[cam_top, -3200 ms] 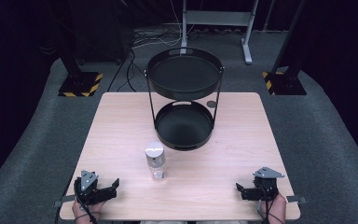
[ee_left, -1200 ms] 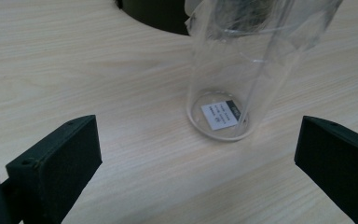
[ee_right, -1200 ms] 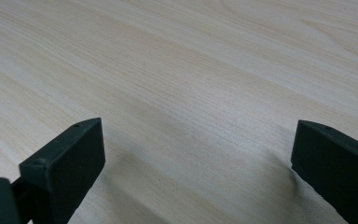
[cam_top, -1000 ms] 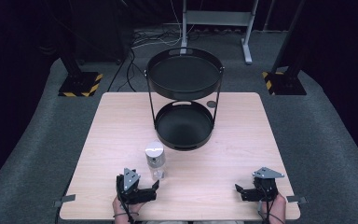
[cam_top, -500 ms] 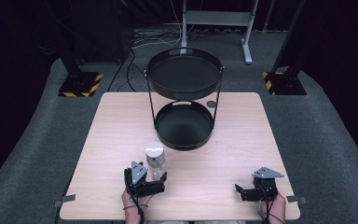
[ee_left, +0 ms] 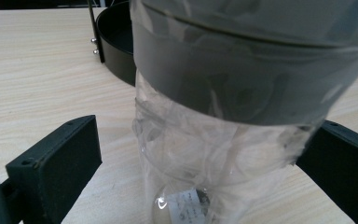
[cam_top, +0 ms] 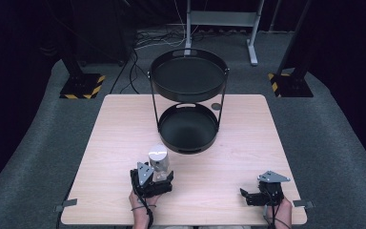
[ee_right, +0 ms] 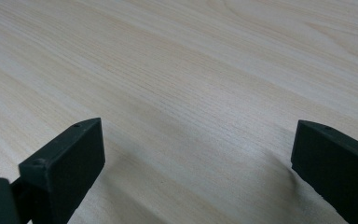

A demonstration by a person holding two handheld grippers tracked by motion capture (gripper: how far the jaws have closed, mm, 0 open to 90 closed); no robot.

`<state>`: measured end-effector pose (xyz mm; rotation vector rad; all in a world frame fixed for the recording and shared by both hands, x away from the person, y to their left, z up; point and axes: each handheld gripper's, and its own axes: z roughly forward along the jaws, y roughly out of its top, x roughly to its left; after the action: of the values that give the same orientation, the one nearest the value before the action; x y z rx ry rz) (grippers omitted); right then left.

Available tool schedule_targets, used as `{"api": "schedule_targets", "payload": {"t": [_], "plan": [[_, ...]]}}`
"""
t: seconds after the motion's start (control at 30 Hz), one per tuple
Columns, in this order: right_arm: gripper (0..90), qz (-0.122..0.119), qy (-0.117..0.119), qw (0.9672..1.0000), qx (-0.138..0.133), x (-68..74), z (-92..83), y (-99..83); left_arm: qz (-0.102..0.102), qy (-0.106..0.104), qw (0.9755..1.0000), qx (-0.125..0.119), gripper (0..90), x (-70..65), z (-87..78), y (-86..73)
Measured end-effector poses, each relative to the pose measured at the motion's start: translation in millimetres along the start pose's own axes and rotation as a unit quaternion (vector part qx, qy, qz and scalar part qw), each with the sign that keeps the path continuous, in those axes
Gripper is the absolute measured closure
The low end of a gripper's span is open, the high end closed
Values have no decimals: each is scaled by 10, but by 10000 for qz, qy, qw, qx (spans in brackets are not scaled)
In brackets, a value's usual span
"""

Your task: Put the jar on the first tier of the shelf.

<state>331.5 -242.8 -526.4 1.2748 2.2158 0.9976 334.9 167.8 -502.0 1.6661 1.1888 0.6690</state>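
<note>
**Left gripper positioned around jar; grasp not yet closed**

The left gripper is sitting at the near centre of the table, with its jaws spread and standing on either side of the jar. In the left gripper view, the jar is standing upright between the two black jaws. A gap is showing between the left jaw and the clear wall; whether the right jaw is touching the wall cannot be told. The jar is a clear container with a grey lid, resting on the tabletop just in front of the two-tier rack.

The right gripper is resting near the front right corner of the table, well apart from the jar. Its jaws are spread, and nothing is lying between them but bare wood.

Progress, as judged from this position:

1. Approach to the jar: appearing complete. The jaws are bracketing the body below the lid.
2. Closing on the jar: not yet done.
3. Lifting and placement: not yet done. Both trays of the rack are standing empty; the likely destination is one of them, though this is a judgement only.
</note>
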Motion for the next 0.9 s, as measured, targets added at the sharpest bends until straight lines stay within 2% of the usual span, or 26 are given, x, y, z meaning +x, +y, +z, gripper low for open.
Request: {"api": "schedule_targets", "payload": {"t": [0.43, 0.53, 0.6, 0.9], "plan": [[22, -4, 4, 10000, -10, 1, -3, -1, -108, 109, 9998, -86, 0, 5, 16, -11], [22, -17, -6, 10000, -14, 4, -3, -1, -91, 106, 9998, -157, 78, -8, 3, -11], [22, -23, -8, 10000, -14, 5, -3, -1, -89, 185, 9996, -172, 128, -26, 4, -11], [23, 0, 12, 10000, -41, -1, -9, -4, 27, 273, 9993, -247, 276, -108, 53, -8]]}}
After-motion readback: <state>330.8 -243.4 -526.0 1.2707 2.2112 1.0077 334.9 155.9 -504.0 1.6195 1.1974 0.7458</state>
